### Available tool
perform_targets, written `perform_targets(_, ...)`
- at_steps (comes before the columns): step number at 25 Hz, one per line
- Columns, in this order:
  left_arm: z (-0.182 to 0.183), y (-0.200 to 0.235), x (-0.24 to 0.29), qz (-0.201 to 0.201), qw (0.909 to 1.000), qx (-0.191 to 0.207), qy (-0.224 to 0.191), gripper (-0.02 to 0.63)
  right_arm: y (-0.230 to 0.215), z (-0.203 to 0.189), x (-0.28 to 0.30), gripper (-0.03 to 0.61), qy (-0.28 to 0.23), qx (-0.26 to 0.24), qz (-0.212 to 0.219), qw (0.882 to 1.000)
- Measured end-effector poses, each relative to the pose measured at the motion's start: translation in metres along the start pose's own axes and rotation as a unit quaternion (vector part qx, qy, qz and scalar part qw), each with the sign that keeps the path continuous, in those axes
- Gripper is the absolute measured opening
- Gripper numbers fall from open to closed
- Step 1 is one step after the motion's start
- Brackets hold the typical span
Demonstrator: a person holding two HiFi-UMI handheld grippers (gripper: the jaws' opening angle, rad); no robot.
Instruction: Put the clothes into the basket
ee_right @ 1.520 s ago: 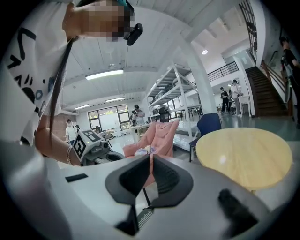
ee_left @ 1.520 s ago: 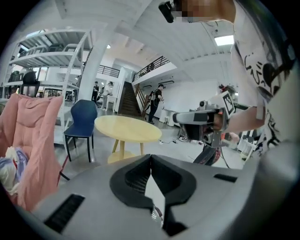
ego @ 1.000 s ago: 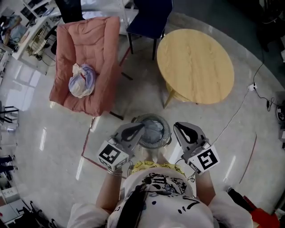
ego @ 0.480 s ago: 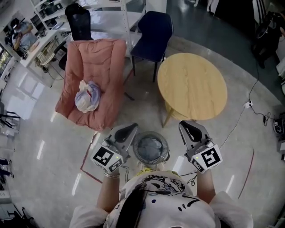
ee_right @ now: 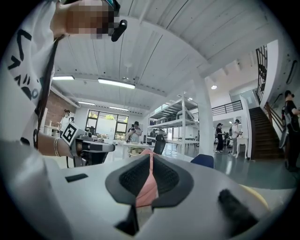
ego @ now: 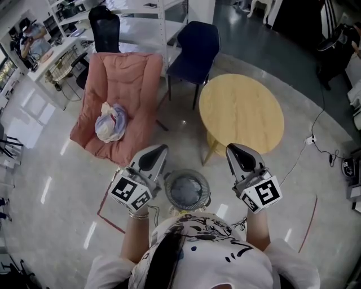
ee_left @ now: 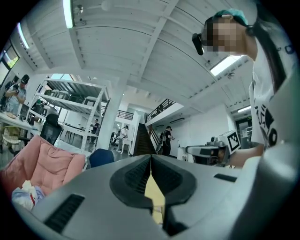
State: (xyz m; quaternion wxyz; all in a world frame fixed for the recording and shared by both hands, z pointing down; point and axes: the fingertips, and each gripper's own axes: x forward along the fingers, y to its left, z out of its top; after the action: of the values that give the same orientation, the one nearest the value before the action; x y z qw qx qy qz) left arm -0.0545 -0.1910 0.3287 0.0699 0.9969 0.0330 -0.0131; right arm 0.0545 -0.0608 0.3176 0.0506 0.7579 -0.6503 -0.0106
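A round wire basket (ego: 168, 186) stands on the floor right in front of me, with grey-blue cloth (ego: 187, 191) inside it. A bundle of white and lilac clothes (ego: 111, 121) lies on the seat of the pink armchair (ego: 127, 79); the same bundle (ee_left: 24, 195) shows low at the left of the left gripper view. My left gripper (ego: 157, 150) is held level above the basket's left side, shut and empty. Above the basket's right side my right gripper (ego: 233, 148) is also level, shut and empty. Both point toward the armchair and the table.
A round wooden table (ego: 241, 113) stands to the right of the armchair, with a dark blue chair (ego: 194, 48) behind it. A black office chair (ego: 105, 25) and white shelving (ego: 141, 17) stand at the back. A cable (ego: 293, 163) and red tape (ego: 107, 217) run over the floor.
Both grippers have risen from the basket's rim and now sit higher and farther apart. The basket looks smaller and lower in the head view. The clothes on the armchair have not moved.
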Motion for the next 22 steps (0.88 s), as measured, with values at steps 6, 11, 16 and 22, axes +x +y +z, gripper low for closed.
perform_targets(6, 0.009, 0.002, -0.002, 0.009, 0.9998, 0.009, -0.015, 0.018, 0.004, 0.002, 0.001, 0.037, -0.002, 0.006, 0.004, 1.0)
perform_targets(11, 0.012, 0.0, 0.0, 0.009, 0.9997, 0.016, -0.017, 0.018, 0.007, -0.003, 0.002, 0.037, 0.001, 0.009, 0.011, 1.0)
perform_targets(16, 0.014, 0.0, 0.002, 0.007, 0.9998, 0.016, -0.014, 0.018, 0.005, -0.002, 0.004, 0.035, -0.001, 0.012, 0.011, 1.0)
perform_targets(22, 0.005, 0.005, 0.008, 0.027, 0.9986, 0.044, 0.009, 0.018, -0.002, -0.003, 0.006, 0.035, -0.002, 0.012, 0.007, 1.0)
